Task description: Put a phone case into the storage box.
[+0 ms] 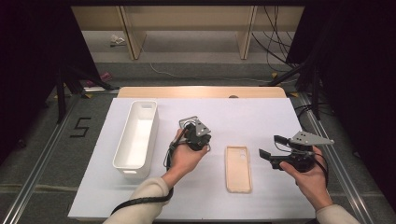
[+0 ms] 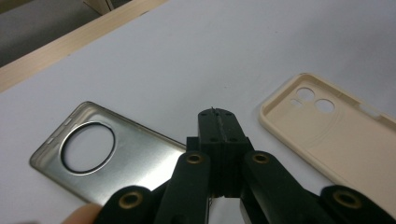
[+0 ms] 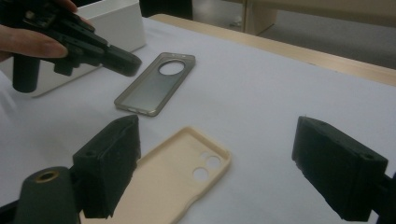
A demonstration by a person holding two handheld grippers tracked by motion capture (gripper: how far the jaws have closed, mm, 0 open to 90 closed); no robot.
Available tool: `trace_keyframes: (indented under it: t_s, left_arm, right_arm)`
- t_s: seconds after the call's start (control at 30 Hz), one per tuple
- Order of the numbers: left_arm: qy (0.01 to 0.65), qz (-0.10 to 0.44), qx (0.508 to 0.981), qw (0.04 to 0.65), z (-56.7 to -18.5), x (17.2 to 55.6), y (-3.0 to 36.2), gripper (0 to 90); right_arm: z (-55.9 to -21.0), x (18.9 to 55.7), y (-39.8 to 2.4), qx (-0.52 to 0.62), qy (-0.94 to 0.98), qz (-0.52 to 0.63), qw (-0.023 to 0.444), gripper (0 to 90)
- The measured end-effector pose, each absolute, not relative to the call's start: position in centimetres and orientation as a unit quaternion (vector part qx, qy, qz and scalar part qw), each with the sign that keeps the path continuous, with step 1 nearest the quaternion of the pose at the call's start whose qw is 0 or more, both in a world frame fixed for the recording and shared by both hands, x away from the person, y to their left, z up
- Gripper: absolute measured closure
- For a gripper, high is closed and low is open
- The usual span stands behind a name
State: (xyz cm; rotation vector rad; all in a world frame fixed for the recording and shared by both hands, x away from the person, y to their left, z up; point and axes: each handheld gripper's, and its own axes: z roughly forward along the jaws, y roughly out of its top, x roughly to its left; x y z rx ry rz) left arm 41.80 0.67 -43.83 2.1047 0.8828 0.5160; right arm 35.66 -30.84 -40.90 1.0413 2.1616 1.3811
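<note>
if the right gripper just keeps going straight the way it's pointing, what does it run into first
Most likely the beige phone case: in the right gripper view it lies flat on the white table cover just ahead of the open jaws of the right gripper. The grey phone case lies farther on. Depth is hard to judge.

i see cream sleeves point(image 1: 140, 200) — black grippers with brass-coloured rivets point(image 2: 194, 158), grey three-cornered plates point(image 1: 310, 138), black cable point(image 1: 135, 201).
</note>
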Motion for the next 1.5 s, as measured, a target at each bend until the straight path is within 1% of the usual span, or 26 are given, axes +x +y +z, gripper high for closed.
trace_keyframes:
  t_s: [0.2,0.63,0.97,1.5]
  left_arm:
    - [0.355,0.194,0.837,0.369,-45.4,43.0,-1.0,90.0]
    - [0.372,0.178,0.845,0.339,-47.3,44.4,-1.9,90.0]
    - [0.373,0.170,0.857,0.313,-47.7,44.8,-2.9,90.0]
    - [0.363,0.166,0.869,0.293,-48.1,44.1,-2.4,90.0]
  right_arm:
    - [-40.9,35.7,-30.9,0.371,0.766,0.491,0.184,16.2]
    - [-41.0,35.7,-30.9,0.373,0.766,0.490,0.183,16.2]
    - [-41.0,35.7,-31.0,0.376,0.765,0.490,0.182,16.2]
    - [-41.0,35.8,-31.2,0.382,0.762,0.491,0.179,16.2]
